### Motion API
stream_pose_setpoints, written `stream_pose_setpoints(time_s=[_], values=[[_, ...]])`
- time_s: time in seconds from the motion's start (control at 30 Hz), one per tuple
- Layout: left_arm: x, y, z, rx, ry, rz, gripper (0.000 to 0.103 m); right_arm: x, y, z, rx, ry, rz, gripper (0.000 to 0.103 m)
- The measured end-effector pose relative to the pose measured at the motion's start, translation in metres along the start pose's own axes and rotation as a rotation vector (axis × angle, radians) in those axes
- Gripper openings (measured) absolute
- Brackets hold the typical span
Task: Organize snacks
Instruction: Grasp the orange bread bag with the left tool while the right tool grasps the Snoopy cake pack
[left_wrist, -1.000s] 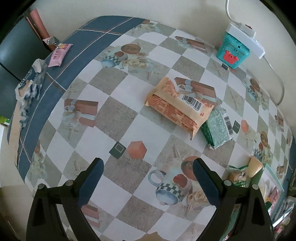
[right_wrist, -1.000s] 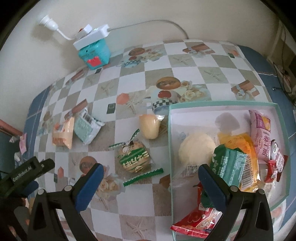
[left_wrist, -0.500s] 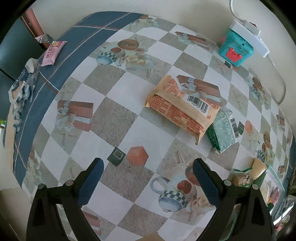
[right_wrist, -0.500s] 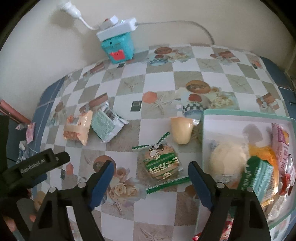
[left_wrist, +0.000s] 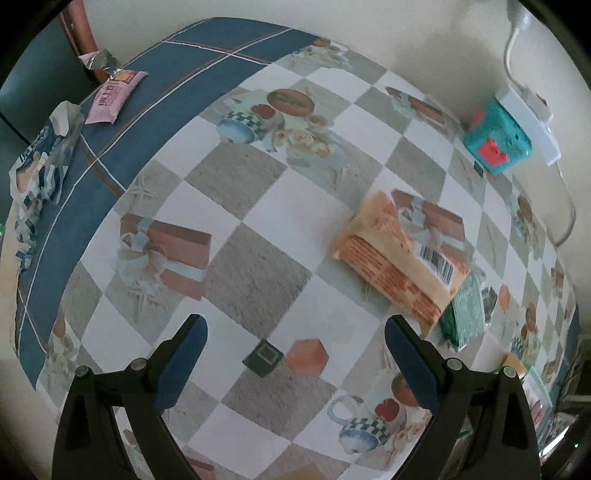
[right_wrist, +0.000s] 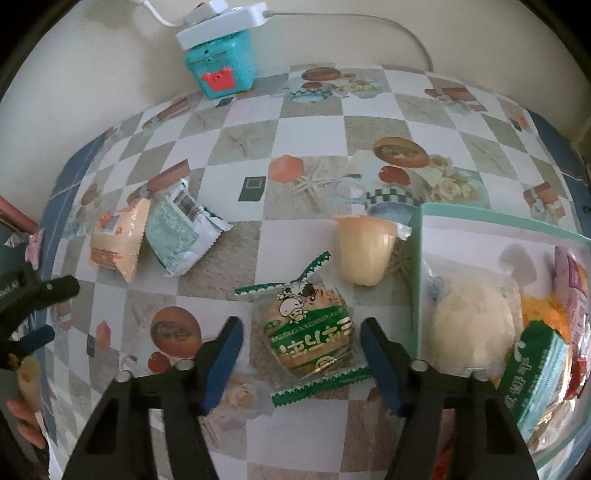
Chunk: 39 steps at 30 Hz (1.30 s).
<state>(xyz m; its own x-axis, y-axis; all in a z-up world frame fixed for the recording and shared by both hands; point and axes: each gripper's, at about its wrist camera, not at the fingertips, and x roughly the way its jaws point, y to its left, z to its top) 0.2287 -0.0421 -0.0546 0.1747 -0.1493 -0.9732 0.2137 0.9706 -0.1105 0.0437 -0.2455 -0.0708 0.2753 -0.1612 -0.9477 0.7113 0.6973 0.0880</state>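
Right gripper (right_wrist: 301, 345) points down over the round cracker in its clear, green-edged wrapper (right_wrist: 308, 334) on the checkered oilcloth table (right_wrist: 314, 122). Jaws have just been closing and now stand about half open, one blue pad on each side of the packet; contact uncertain, looks like a small gap on both sides. Pale yellow jelly cup (right_wrist: 364, 254) lies just beyond, beside the mint-rimmed tray (right_wrist: 419, 258) of snacks. Left gripper (left_wrist: 293, 354) wide open, holding nothing, above bare cloth; orange wafer pack (left_wrist: 400, 260) and green-white packet (left_wrist: 469, 308) off to its right.
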Motion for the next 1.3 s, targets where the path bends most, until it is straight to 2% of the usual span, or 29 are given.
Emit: stream_pose_setpoints(time_s=[0.33,1.03,1.2,1.3], values=[[0.01,-0.005,0.001,0.003,0.019,-0.026,0.097,0.007,0.013,0.0,-0.068,-0.005,-0.026,0.059],[0.021,-0.021,-0.001,0.025,0.029,0.012,0.097,0.018,0.016,-0.002,-0.078,-0.02,-0.065,0.061],[0.022,-0.022,-0.002,0.025,0.03,0.016,0.097,0.017,0.017,-0.001,-0.085,-0.026,-0.072,0.053],[0.021,-0.022,-0.002,0.026,0.027,0.018,0.097,0.017,0.019,-0.001,-0.089,-0.027,-0.071,0.053]])
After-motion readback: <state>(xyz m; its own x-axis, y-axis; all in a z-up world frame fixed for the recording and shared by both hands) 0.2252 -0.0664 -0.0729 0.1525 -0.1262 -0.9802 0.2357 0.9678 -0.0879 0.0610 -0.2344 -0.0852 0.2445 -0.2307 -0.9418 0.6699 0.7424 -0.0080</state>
